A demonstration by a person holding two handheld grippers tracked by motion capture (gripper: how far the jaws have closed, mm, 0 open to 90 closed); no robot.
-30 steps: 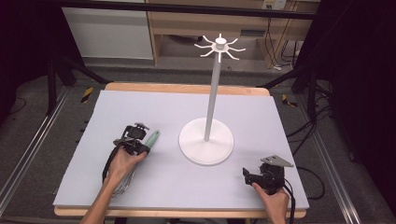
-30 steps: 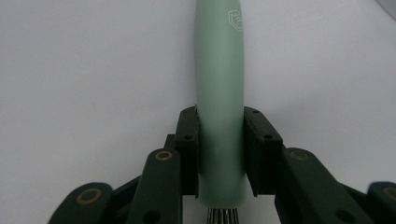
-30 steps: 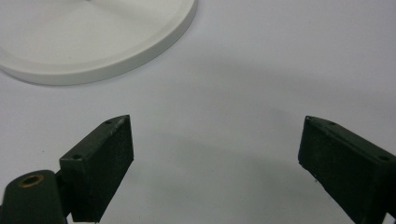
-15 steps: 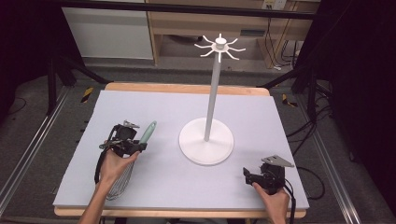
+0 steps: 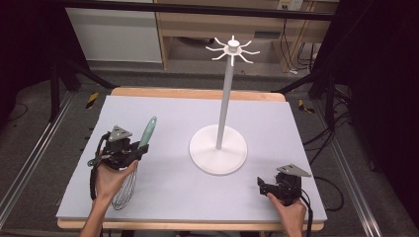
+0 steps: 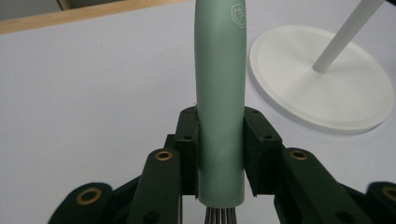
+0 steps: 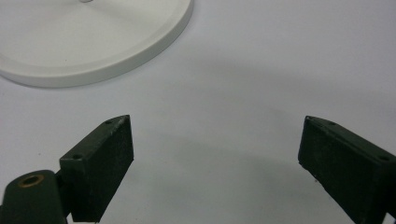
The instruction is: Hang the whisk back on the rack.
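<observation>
i see one whisk (image 6: 219, 98) clamped in my left gripper (image 5: 129, 151) fingers, one white stand (image 5: 218, 148) on the surface (image 5: 173, 118), and my right gripper (image 7: 215, 163) fingers apart.

Wooden table (image 5: 197, 93), top covered almost edge to edge by 1 pale lavender-grey mat (image 5: 178, 123); bare wood shows along the far edge and the near edge. 1 white stand (image 5: 218, 149) sits directly on the mat, right of centre: round flat base, thin upright pole, ring of short hooks at the top. Base rim shows in the left gripper view (image 6: 322, 81) and the right gripper view (image 7: 93, 46), flat on the mat.
</observation>
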